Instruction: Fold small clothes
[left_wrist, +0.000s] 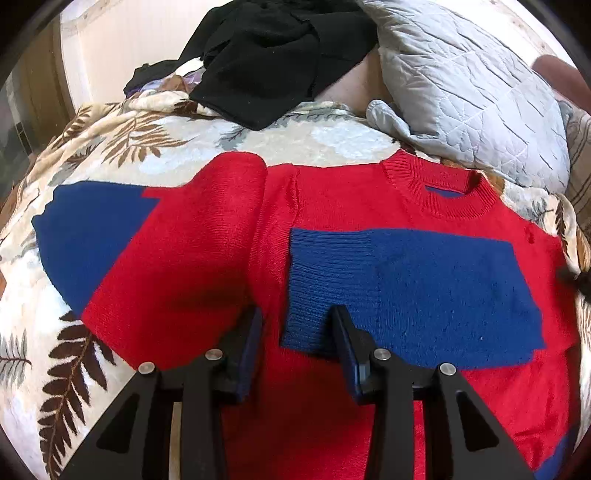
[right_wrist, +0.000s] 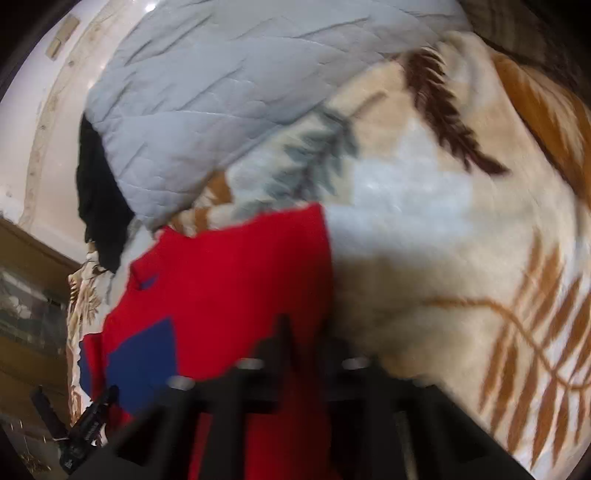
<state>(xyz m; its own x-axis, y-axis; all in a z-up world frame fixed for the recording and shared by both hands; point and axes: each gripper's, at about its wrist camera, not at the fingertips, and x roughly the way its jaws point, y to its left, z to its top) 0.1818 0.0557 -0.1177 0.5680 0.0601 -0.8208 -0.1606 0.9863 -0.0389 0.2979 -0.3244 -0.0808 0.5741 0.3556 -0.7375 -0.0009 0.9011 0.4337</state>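
A small red and blue knit sweater (left_wrist: 332, 206) lies flat on the bed, collar (left_wrist: 439, 192) at the far side. One sleeve with a blue ribbed cuff (left_wrist: 406, 291) is folded across the chest. The other sleeve (left_wrist: 122, 243) stretches out to the left, ending in blue. My left gripper (left_wrist: 297, 332) is open just above the sweater, by the folded cuff's edge. In the blurred right wrist view the sweater (right_wrist: 229, 288) shows at lower left; my right gripper (right_wrist: 308, 339) hovers at its right edge, jaws slightly apart, holding nothing that I can see.
A fleece blanket (left_wrist: 92, 147) with a leaf print covers the bed. A grey quilted pillow (left_wrist: 469, 85) and a heap of black clothes (left_wrist: 266, 55) lie beyond the collar. The left gripper's body (right_wrist: 85, 432) shows at the lower left of the right wrist view.
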